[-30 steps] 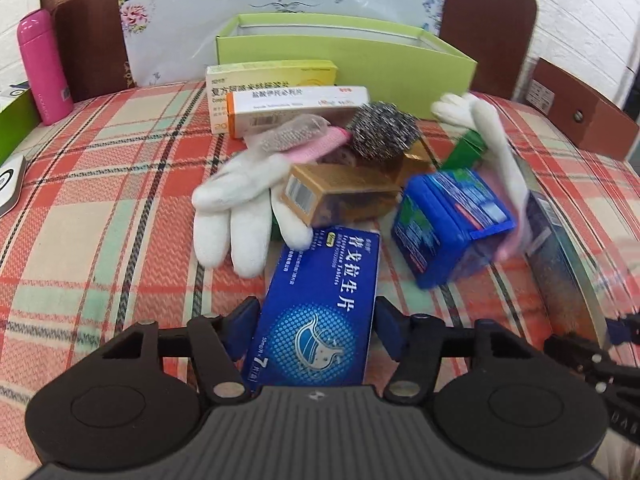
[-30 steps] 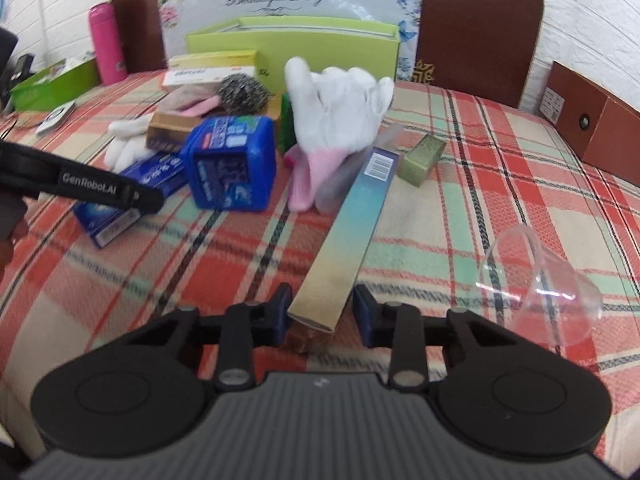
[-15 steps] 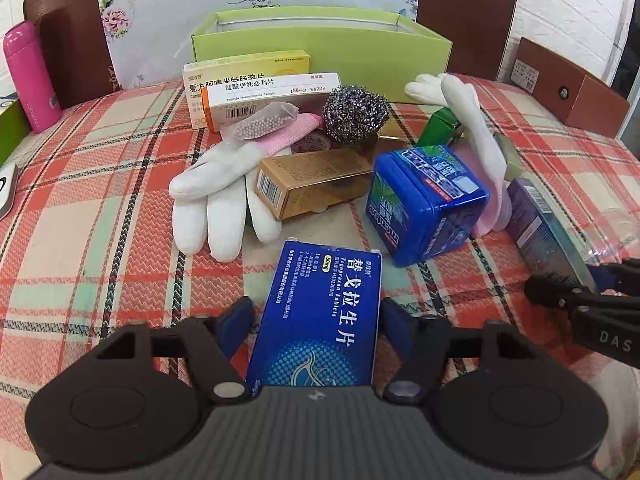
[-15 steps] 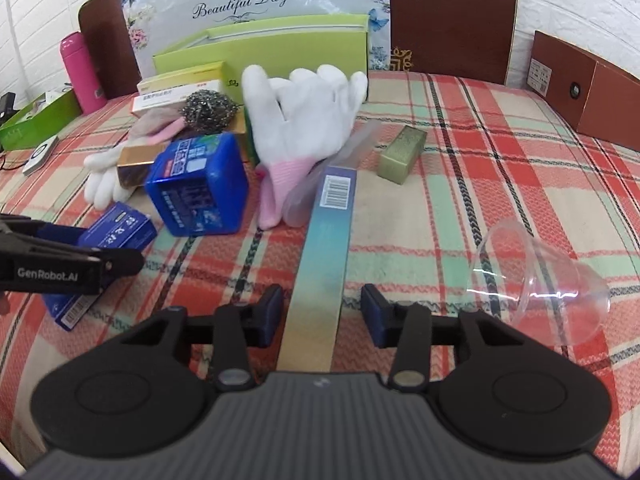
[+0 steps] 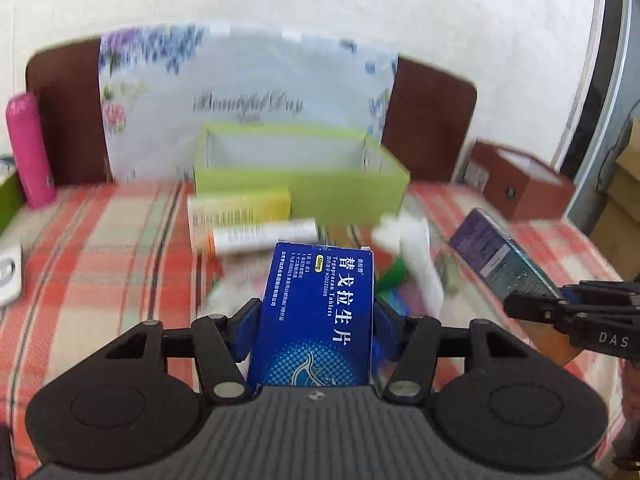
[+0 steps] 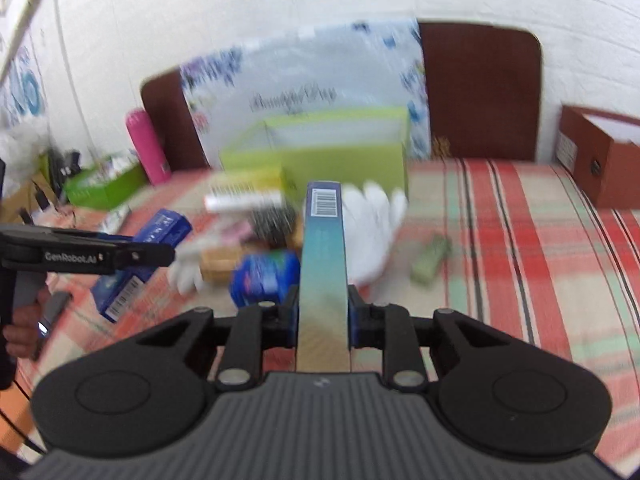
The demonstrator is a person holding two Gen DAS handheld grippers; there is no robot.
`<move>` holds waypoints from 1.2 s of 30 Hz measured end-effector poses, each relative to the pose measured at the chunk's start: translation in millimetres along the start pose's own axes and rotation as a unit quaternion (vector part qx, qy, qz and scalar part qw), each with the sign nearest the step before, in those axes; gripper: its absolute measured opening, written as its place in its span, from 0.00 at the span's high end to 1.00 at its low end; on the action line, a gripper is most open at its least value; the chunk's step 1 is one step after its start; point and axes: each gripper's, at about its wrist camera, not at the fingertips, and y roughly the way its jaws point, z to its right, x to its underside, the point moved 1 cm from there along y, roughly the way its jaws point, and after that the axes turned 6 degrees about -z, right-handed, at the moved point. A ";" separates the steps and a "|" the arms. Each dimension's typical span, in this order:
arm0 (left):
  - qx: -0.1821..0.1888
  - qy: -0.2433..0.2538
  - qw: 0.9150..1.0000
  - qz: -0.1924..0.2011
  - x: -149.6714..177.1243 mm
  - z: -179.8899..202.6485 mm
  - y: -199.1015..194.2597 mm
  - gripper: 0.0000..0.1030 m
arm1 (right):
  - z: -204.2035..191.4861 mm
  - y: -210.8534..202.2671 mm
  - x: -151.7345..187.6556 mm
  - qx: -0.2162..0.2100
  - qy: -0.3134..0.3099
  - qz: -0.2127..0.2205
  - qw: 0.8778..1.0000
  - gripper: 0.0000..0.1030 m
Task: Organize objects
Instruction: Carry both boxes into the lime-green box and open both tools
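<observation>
White wall and a dark brown headboard-like panel [image 5: 68, 120] back a desk [image 5: 120, 248] spread with a red, green and cream plaid cloth. An open lime-green box [image 5: 300, 176] stands at the far side in front of a floral board [image 5: 248, 92], with a pink bottle [image 5: 28, 148] off to the left.

From the left wrist view, the left gripper [image 5: 316, 320] has its 2 blue pads about half apart and pressed on the long sides of a blue tablet box [image 5: 320, 312], which is lifted clear of the cloth and tilts up toward the green box. Behind it lie a yellow medicine carton [image 5: 240, 212] and a white-and-orange carton [image 5: 260, 236], blurred.

In the right wrist view, the right gripper [image 6: 322, 320] is nearly closed and its jaws are closing on a long narrow teal-to-gold box [image 6: 323, 264], held near its lower end so that the barcode end sticks out ahead, above the clutter. Below it on the cloth are a white glove [image 6: 372, 220], a blue tub [image 6: 264, 280], a small olive box [image 6: 432, 260] and a steel scourer [image 6: 272, 224], all smeared by motion. A brown cardboard box [image 6: 592, 160] sits at the right edge of the desk. Part of a person's hand [image 6: 20, 328] grips the left gripper's handle at the left margin.
</observation>
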 end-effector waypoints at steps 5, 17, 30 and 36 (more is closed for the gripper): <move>-0.007 -0.009 0.998 0.054 -57.4 -5.5 2.6 0.41 | -4.2 30.7 -66.5 -0.028 0.001 0.040 0.999 0.79; -0.043 -0.056 0.996 0.057 -160.4 -50.6 93.1 0.41 | 17.4 199.2 -157.2 -0.043 0.127 0.028 0.991 0.79; -0.055 -0.081 0.995 0.031 -167.0 -97.5 170.4 0.08 | 30.2 302.4 -148.8 0.000 0.156 -0.023 0.987 0.68; -0.070 -0.092 0.993 0.034 -158.8 -104.1 168.4 0.07 | 27.9 288.1 -148.7 0.011 0.123 -0.001 0.992 0.34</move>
